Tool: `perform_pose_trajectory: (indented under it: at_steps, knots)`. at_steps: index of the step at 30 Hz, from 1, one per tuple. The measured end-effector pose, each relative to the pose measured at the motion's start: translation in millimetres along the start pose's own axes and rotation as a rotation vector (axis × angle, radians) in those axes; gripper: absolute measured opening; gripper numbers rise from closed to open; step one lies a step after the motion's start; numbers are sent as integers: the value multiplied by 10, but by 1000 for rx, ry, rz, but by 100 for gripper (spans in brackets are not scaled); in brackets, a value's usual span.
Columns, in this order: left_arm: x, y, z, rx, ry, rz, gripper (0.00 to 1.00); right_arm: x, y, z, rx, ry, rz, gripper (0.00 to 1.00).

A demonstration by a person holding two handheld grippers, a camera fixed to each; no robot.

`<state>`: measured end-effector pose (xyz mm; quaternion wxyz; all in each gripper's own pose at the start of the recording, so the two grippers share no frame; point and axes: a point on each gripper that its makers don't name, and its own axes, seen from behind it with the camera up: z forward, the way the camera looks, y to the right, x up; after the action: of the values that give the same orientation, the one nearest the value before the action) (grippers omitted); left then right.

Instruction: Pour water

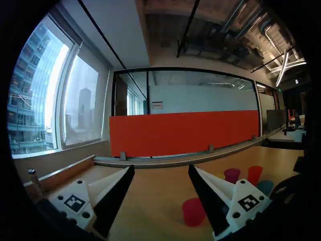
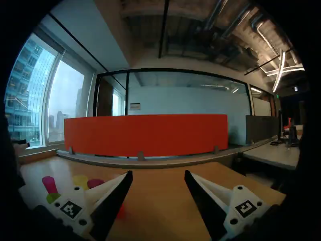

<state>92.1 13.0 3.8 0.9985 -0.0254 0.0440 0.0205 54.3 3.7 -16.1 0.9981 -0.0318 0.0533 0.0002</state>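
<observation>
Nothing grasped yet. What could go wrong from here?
1. The far cups stand bunched, so the open left hand-held gripper may knock a neighbour when taking one.
2. The red cup stands close beside that gripper and could get clipped and tipped as it moves.

An office — orange desk divider (image 1: 184, 134), glass-walled room (image 1: 200, 96), tall windows (image 1: 80, 106).

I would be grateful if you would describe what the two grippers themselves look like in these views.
Both the left gripper and the right gripper look alike: two wedge-shaped white fingers tapering to points, with black inner faces. Each finger carries a square black-and-white tag and small dark round holes beside it.
</observation>
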Motion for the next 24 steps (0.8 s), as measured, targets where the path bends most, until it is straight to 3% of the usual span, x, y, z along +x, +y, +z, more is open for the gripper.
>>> perform_pose_trajectory:
  at_steps: [14, 24]
  knots:
    - [-329, -6, 26, 28, -10, -7, 100, -5, -66, -36, 9, 10, -35, 100]
    - [-611, -25, -49, 41, -36, 3, 100, -71, -14, -26, -12, 0, -25, 100]
